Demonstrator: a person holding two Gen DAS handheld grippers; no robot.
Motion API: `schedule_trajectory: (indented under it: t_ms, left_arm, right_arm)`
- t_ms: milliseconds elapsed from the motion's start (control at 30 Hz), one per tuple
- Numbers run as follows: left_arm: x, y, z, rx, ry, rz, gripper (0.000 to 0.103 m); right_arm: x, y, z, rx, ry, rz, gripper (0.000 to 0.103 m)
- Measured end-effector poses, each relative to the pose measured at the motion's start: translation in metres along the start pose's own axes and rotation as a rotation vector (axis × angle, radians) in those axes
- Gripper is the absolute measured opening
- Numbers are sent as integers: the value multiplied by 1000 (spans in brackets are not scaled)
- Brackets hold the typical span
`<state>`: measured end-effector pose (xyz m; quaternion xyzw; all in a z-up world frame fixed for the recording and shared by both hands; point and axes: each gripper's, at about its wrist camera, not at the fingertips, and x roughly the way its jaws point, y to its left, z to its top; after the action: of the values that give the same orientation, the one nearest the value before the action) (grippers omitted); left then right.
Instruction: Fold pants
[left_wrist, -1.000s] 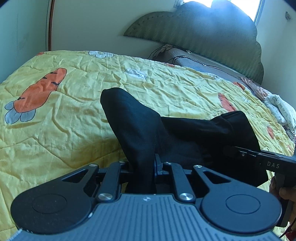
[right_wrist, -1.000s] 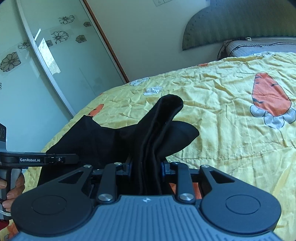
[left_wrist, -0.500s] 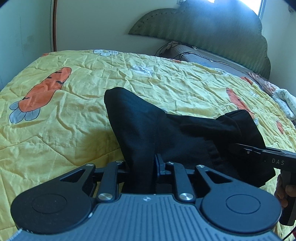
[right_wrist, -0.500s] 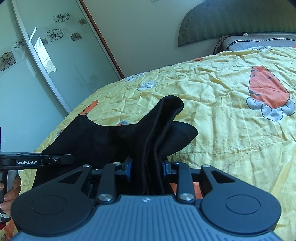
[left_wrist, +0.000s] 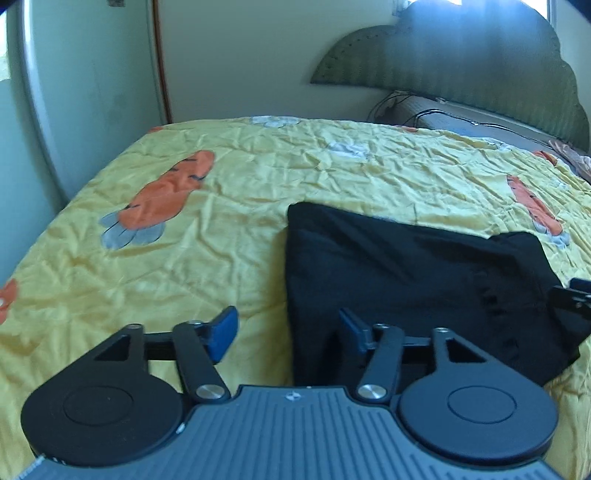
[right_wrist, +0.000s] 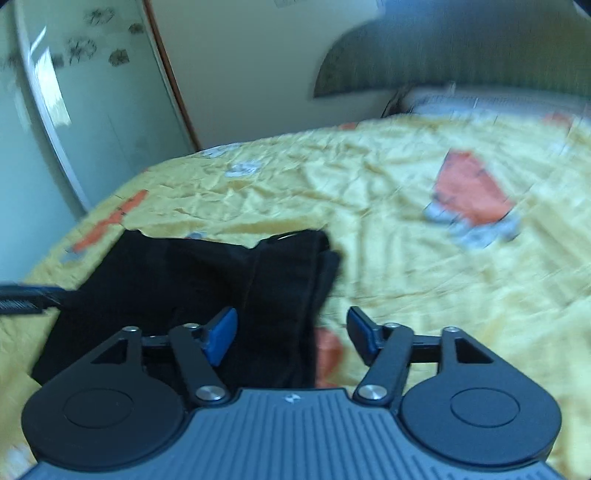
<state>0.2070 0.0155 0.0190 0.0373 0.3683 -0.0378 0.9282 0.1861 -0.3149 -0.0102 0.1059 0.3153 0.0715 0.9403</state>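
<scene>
The black pants (left_wrist: 413, 280) lie folded in a flat bundle on the yellow bedspread (left_wrist: 221, 206). My left gripper (left_wrist: 288, 328) is open, its blue pads apart over the bundle's near left edge, holding nothing. In the right wrist view the pants (right_wrist: 207, 280) lie at lower left, with their right edge between the jaws. My right gripper (right_wrist: 291, 330) is open and empty just above that edge. The right gripper's tip shows at the far right of the left wrist view (left_wrist: 569, 299); the left gripper's tip shows at the left edge of the right wrist view (right_wrist: 33, 295).
The bedspread has orange carrot prints (left_wrist: 166, 192). A green padded headboard (left_wrist: 461, 55) and pillows (left_wrist: 461, 122) stand at the far end. A mirrored wardrobe door (right_wrist: 74, 92) borders the bed's left side.
Both grippers have opened and let go of the pants. The raised folds have dropped flat onto the bed. Both grippers have pulled back a little.
</scene>
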Motion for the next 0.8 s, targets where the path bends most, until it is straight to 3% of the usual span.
schedule_trajectory:
  t_ms: [67,200,533,600,667,700,733,800]
  left_arm:
    - [-10,2,-9,-17,9,-4,77]
    - [-31,2,-35,-30,16,-29,91]
    - [-56,0,-80,-57,29,-29,92]
    - [-56,-1,-86,-50,35,-19,92]
    - [-55,-3,-90,-45,37,-4,92]
    - [-55,-4,-93,-45,36,5,92]
    - [-54,-4,-94,-46,34,11,92]
    - [-52,-5,-98,-58,40,20,92]
  right_arm:
    - [-13,4,-4,-31,-15,-38,71]
    - [-39,12,-17,-20,-24,-4,82]
    - [-93,83,-48,-250,-3,-29,92]
    - [-105,93,-52,-209,26,48,92]
    - [-119,93,-49,-45,54,247,96]
    - [-122,91,-48,34,61,335,103]
    - [-124,90,-48,89,57,390,103]
    - [-122,94,-50,97,38,354,103]
